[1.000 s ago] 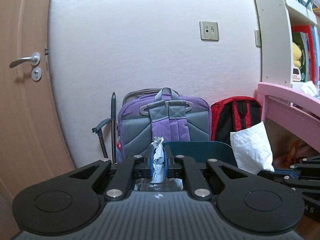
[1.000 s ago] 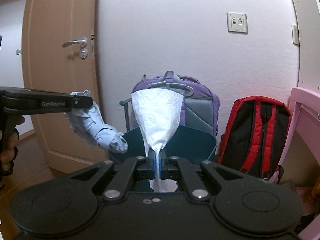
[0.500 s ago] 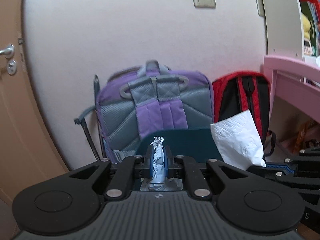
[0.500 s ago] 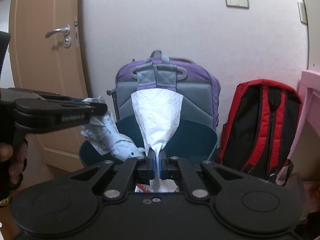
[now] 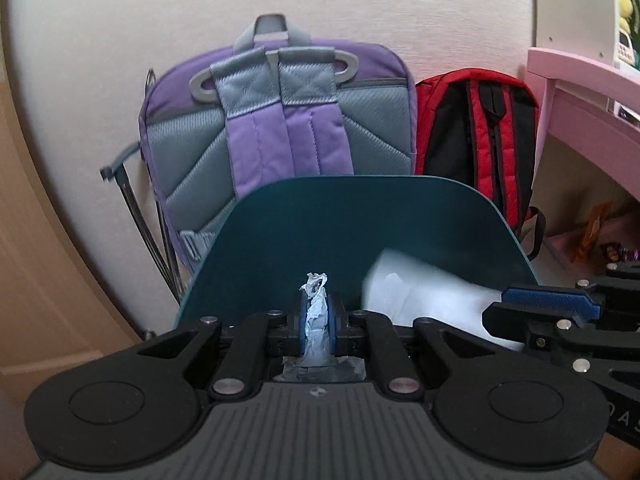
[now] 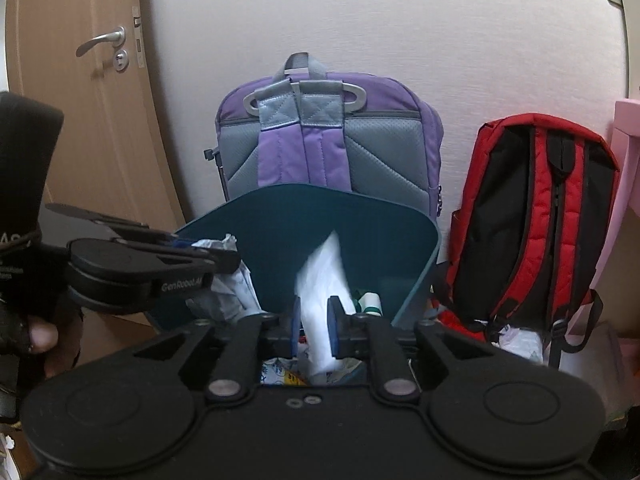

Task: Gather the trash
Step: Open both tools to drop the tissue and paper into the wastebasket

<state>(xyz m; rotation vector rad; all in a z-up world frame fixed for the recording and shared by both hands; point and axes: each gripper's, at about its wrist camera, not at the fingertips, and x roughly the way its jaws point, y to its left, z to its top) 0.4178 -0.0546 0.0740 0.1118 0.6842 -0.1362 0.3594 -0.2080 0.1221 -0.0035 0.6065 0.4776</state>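
- Over the teal bin (image 6: 280, 216), the left tool (image 5: 317, 322) pinches a crumpled grey wad (image 5: 316, 320).
- Right tool (image 6: 314, 322) stands spread; the white tissue (image 6: 322, 296) sits blurred between its pads above the bin's trash.
- Behind, a purple backpack (image 6: 320, 136) leans on the wall.

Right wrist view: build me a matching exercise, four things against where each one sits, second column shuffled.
1. white paper tissue
2. crumpled grey-blue paper wad
3. red and black backpack
4. purple and grey backpack

A. against the wall, directly behind the teal bin
B. on the floor, right of the bin
C. pinched in the left gripper
D. between the fingers of the right gripper

Pairs: 1-D, 2-C, 3-B, 4-A
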